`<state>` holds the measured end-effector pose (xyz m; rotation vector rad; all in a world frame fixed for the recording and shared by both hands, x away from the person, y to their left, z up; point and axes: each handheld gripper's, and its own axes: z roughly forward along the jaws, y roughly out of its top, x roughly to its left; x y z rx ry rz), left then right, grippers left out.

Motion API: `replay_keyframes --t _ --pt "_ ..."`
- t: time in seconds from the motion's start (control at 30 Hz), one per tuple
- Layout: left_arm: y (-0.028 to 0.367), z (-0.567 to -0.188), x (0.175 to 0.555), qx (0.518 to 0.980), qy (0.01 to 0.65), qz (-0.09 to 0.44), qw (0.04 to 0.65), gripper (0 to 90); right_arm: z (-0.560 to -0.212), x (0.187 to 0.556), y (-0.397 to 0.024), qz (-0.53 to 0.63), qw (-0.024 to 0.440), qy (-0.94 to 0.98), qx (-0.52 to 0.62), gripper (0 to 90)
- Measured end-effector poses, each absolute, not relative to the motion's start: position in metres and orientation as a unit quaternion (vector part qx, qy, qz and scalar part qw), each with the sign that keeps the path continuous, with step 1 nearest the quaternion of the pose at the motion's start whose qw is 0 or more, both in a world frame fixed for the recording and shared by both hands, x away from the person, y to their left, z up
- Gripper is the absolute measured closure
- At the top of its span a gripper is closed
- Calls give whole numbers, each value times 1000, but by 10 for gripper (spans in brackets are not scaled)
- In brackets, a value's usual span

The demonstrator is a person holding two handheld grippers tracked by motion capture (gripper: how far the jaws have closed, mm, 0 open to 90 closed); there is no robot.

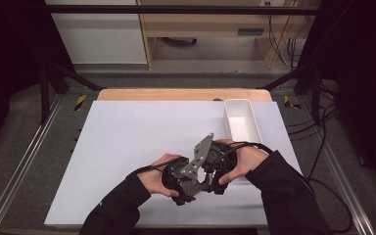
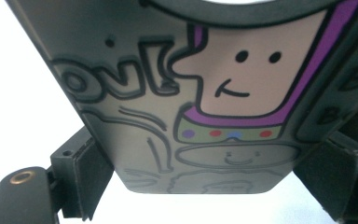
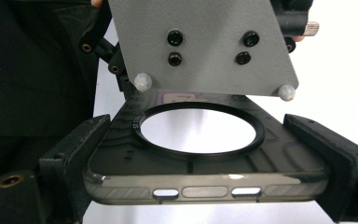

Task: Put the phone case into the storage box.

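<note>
Well, the thing between the two hands was a phone case (image 3: pixel 205 168) — smoky, translucent plastic with rounded corners, a black ring set into its back and three slots along the near rim. In the left gripper view its back (image 2: pixel 200 116) carried a printed cartoon: a pale smiling face edged in purple, a band of coloured dots, bold outlined letters beside it. Glossy, smooth, slightly flexible-looking.

The right claw (image 3: pixel 205 154) clamped the case by its two long sides, its black jaws pressed flat against the edges. The left claw (image 2: pixel 200 186) stood at the case's other end with its jaws spread to either side of it; whether the pads pressed on it I could not tell. A matte grey three-cornered plate with dark screws sat on the left claw.

Seen from above, both claws met just above the desk (image 1: pixel 127 147), near its front edge and a little right of centre, on a pale smooth sheet. A white rectangular tray (image 1: pixel 242 120) stood at the far right, near the right hand (image 1: pixel 240 164). The left hand (image 1: pixel 159 178) had wide bare sheet to its left and beyond.
</note>
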<state>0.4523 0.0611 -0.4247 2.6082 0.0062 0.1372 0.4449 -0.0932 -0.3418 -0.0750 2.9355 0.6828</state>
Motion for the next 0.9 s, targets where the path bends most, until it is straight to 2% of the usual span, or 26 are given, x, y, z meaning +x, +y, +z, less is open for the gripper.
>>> replay_keyframes --t 0.23,0.5,0.9 --pt "63 -422 452 961 5 56 270 118 -338 444 -96 249 59 967 -21 68" --pt "69 -422 453 959 13 55 278 118 -327 441 -108 299 84 951 -2 20" --pt "84 -425 455 948 35 48 314 117 -334 441 -145 371 87 924 28 31"
